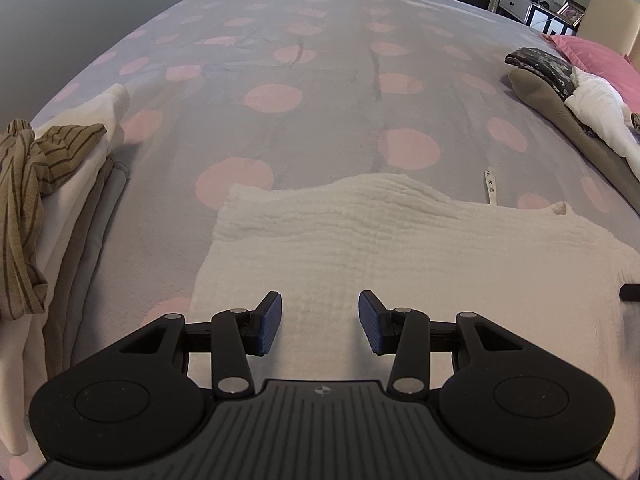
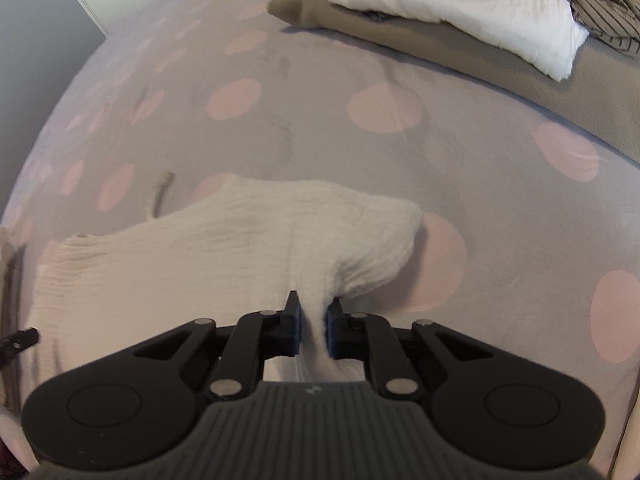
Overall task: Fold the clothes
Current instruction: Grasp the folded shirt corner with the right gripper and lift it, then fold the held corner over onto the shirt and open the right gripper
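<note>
A white crinkled garment (image 1: pixel 360 240) lies spread on the grey bedspread with pink dots (image 1: pixel 320 120). My left gripper (image 1: pixel 320 320) is open and empty, low over the garment's near edge. In the right wrist view my right gripper (image 2: pixel 313 324) is shut on a bunched fold of the same white garment (image 2: pixel 240 240), lifting its right side off the bedspread (image 2: pixel 360 140). A tip of the right gripper shows at the right edge of the left wrist view (image 1: pixel 630 292). A white fabric label (image 1: pixel 490 186) sticks out beyond the garment's far edge.
A pile of clothes with a brown striped piece (image 1: pixel 28 200) and white and grey pieces (image 1: pixel 80 220) lies at the left. At the right lie a tan cloth (image 2: pixel 400 36), a white folded piece (image 2: pixel 460 12), a dark patterned piece (image 1: pixel 540 64) and a pink pillow (image 1: pixel 592 56).
</note>
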Demonstrator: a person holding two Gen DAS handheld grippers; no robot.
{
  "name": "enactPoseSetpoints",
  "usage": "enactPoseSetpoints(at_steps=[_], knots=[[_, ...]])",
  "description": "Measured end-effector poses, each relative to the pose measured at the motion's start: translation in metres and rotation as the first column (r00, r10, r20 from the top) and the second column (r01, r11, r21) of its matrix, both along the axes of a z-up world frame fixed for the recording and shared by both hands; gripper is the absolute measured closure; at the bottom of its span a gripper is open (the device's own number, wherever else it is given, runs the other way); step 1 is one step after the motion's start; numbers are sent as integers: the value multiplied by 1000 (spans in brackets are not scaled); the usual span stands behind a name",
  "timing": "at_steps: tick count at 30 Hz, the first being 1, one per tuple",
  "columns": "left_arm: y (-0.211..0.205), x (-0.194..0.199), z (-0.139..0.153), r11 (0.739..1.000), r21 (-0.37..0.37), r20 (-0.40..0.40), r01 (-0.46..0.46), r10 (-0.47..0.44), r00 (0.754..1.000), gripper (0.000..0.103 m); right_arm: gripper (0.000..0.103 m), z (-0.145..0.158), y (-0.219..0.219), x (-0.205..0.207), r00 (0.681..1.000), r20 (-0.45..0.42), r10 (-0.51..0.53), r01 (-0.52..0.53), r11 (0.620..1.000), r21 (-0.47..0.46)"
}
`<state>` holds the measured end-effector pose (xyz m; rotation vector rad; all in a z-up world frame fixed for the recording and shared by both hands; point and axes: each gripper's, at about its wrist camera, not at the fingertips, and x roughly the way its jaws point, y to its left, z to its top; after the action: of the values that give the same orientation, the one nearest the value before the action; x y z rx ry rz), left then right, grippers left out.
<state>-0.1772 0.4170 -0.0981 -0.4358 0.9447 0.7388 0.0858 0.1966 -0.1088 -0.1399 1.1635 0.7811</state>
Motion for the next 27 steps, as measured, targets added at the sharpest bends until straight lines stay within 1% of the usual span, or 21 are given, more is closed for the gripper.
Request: enactPoseSetpoints(at_steps=[3,6,10,14,16,17,21,27], knots=[[0,-6,4,1000,14,6,-2,2,1000,62,90,21,3,-13,1000,2,19,-19,999,50],[-1,-13,8,1000,24,19,7,-7,1000,65,90,42,14,-31,998,13,58,-59,993,99],[1,-24,16,999,11,61,31,-32,998,71,90,65,28,-55,993,-3,116,-114,982,151],[4,-36,22,998,-2,104,64,-63,993,84,90,82,49,-76,988,-23,154,-146,969,201],[4,-40,24,997,2,118,81,-80,990,90,90,90,60,-87,985,-31,170,-159,962,224],[4,-42,25,996,4,125,89,-89,988,91,90,94,66,-93,983,-34,178,-165,958,236],[6,-48,29,995,16,142,94,-95,985,92,90,99,96,-114,978,-74,194,-167,947,274],[16,-56,36,997,20,174,77,-80,982,92,90,82,139,-143,965,-147,218,-173,948,269]])
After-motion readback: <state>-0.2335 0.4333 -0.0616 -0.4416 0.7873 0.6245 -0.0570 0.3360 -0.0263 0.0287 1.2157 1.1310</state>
